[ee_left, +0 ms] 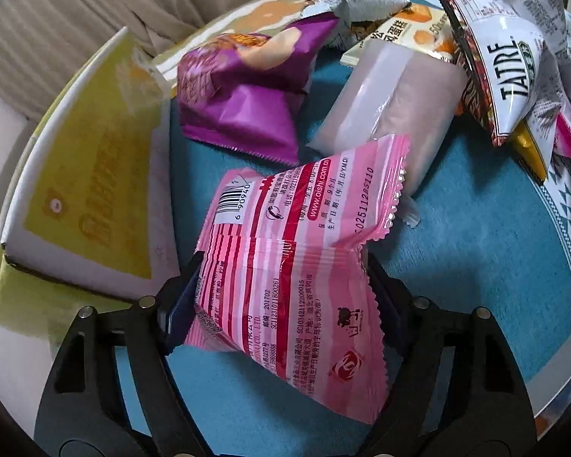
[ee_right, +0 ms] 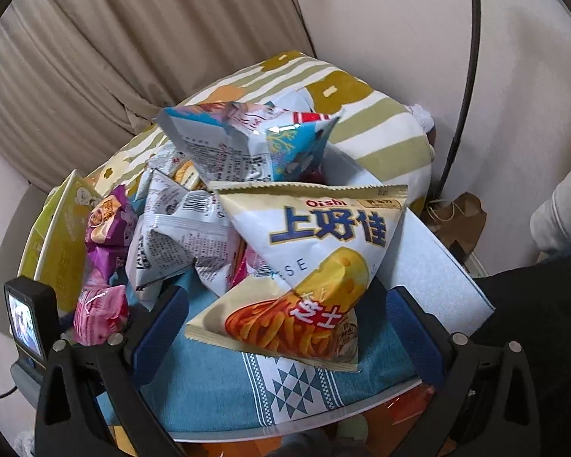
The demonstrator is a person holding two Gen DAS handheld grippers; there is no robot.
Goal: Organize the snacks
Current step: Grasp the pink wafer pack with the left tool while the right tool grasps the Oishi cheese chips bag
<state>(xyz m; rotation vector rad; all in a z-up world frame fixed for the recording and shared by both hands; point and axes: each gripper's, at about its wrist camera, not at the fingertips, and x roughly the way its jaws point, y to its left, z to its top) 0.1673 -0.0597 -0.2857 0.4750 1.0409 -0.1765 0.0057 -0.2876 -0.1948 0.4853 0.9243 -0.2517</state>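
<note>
Pinching the pink striped snack bag between its dark pads, the left gripper is holding it over the blue cloth, clenched on the crinkled middle — a thin, slippery film that is likely to be sliding free if the squeeze is loosening. Just beyond it the purple bag and a translucent pouch are lying near enough to be getting snagged by the pink bag's far corner. The right gripper is standing spread, its pads either side of the yellow Oishi bag without gripping — closing now risks crushing the chips or toppling the leaning pile behind
</note>
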